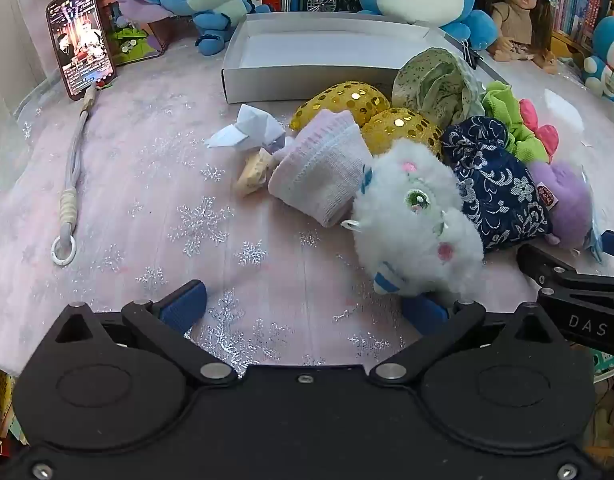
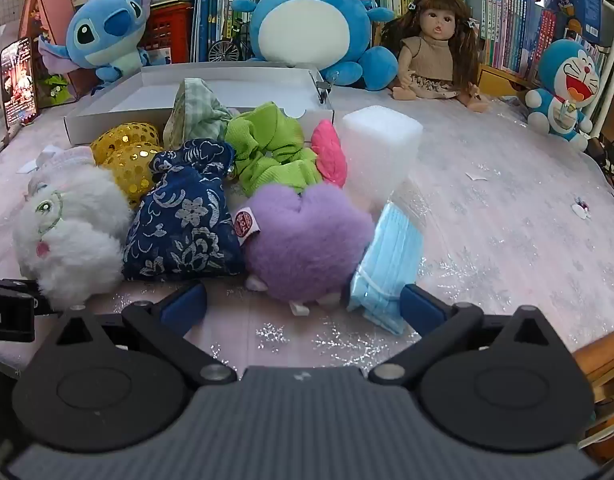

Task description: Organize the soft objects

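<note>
1. On the desk (image 2: pixel 507 208), in front of the empty white box (image 1: pixel 267 80), the soft things lie bunched in one heap, most of them touching.
2. Left gripper (image 1: pixel 303 308): jaws spread wide, nothing between them. Its right pad sits just beside the white furry plush (image 1: pixel 415 216), at the near edge of the heap.
3. Right gripper (image 2: pixel 303 304): equally wide, empty. It faces the purple fluffy plush (image 2: pixel 307 240), with the blue face masks (image 2: pixel 387 268) close to its right pad.
4. Both plushes look light and squashy. They should compress a good deal, so a grip across the middle of the body seems safest; long fur may slip off a shallow pinch.
5. The navy floral pouch (image 2: pixel 183 224) probably sags. Its gathered neck looks like the better hold.
6. The green scrunchie (image 2: pixel 271 148) and the pale ribbed sock (image 1: pixel 323 172) are limp, so pinch a bunched fold.
7. The masks are in slick wrap and may slide.
8. The white foam block (image 2: pixel 379 152) is light but springy.
</note>
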`<state>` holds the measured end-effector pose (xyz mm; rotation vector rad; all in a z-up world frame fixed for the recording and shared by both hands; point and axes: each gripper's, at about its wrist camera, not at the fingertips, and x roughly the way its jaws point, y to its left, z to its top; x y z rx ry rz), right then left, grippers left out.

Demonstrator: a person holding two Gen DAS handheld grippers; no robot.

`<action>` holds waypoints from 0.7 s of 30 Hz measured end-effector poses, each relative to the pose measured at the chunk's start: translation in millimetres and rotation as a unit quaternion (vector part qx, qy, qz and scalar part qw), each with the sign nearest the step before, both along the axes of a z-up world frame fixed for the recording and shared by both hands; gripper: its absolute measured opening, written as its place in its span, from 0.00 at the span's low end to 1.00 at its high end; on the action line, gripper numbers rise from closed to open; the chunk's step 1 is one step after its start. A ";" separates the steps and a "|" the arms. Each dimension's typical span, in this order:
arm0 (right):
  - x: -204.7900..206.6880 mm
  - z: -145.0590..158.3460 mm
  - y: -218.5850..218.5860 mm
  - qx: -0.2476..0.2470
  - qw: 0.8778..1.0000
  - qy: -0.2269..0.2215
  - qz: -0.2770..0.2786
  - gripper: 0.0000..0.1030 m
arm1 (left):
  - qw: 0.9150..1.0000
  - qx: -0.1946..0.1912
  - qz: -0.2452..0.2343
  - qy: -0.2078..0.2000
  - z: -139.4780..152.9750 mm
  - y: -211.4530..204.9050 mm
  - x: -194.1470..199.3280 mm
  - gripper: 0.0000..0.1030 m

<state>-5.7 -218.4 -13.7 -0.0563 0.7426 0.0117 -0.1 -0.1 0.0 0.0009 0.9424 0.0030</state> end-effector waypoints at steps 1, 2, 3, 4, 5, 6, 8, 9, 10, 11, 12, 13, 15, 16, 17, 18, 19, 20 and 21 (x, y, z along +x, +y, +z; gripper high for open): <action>0.1 0.0 0.0 0.000 1.000 0.002 0.000 1.00 | 1.000 0.000 0.000 0.001 0.0 0.0 0.0 1.00; 0.1 -0.1 -0.2 0.003 1.000 0.003 0.000 1.00 | 1.000 -0.001 0.000 0.002 0.0 0.1 0.1 1.00; 0.0 0.0 -0.2 0.002 1.000 0.002 0.000 1.00 | 1.000 -0.001 0.000 0.002 0.0 0.1 0.0 1.00; 0.0 0.1 0.0 0.000 1.000 0.002 0.000 1.00 | 1.000 -0.001 0.000 0.001 0.0 0.1 -0.2 1.00; -0.1 0.1 0.0 0.000 1.000 0.002 0.000 1.00 | 1.000 -0.001 0.000 0.001 -0.1 0.1 -0.4 1.00; -0.1 0.1 0.1 0.000 1.000 0.002 0.000 1.00 | 1.000 -0.001 0.000 0.000 -0.1 0.1 -0.7 1.00; -0.2 0.1 0.1 0.000 1.000 0.001 0.000 1.00 | 1.000 -0.001 0.000 0.003 0.0 0.1 0.2 1.00; -0.3 0.1 0.1 0.000 1.000 0.001 0.000 1.00 | 1.000 -0.001 0.000 0.003 0.0 0.1 0.2 1.00; -0.3 0.1 0.1 -0.001 1.000 0.001 0.000 1.00 | 1.000 -0.001 0.000 0.003 0.0 0.1 0.2 1.00; -0.3 0.1 0.0 0.000 1.000 0.001 0.000 1.00 | 1.000 -0.001 0.000 0.003 0.1 0.2 0.3 1.00; -0.4 0.1 0.1 -0.001 1.000 0.001 0.000 1.00 | 1.000 -0.002 0.000 0.003 0.1 0.3 0.4 1.00; -0.4 0.1 0.1 -0.001 1.000 0.001 0.000 1.00 | 1.000 -0.002 0.000 0.003 0.2 0.4 0.5 1.00; -0.5 0.0 0.1 -0.001 1.000 0.000 0.000 1.00 | 1.000 -0.002 0.000 0.003 0.4 0.6 0.5 1.00; -0.5 0.0 0.1 -0.001 1.000 0.000 0.000 1.00 | 1.000 -0.001 0.000 0.003 -0.1 0.0 0.1 1.00; -0.5 0.0 0.0 -0.001 1.000 0.000 0.000 1.00 | 1.000 -0.001 0.000 0.003 0.0 0.0 0.2 1.00; -0.5 0.0 0.0 -0.001 1.000 0.000 0.000 1.00 | 1.000 -0.001 0.000 0.003 0.0 0.0 0.1 1.00; -0.6 -0.1 0.0 -0.001 1.000 0.000 0.000 1.00 | 1.000 -0.001 0.000 0.003 -0.1 0.0 0.2 1.00; -0.5 0.0 0.0 -0.001 1.000 0.000 0.000 1.00 | 1.000 -0.001 0.000 0.003 -0.1 0.1 0.2 1.00; -0.6 0.0 0.0 -0.001 1.000 0.000 0.000 1.00 | 1.000 -0.001 0.000 0.003 0.0 0.1 0.2 1.00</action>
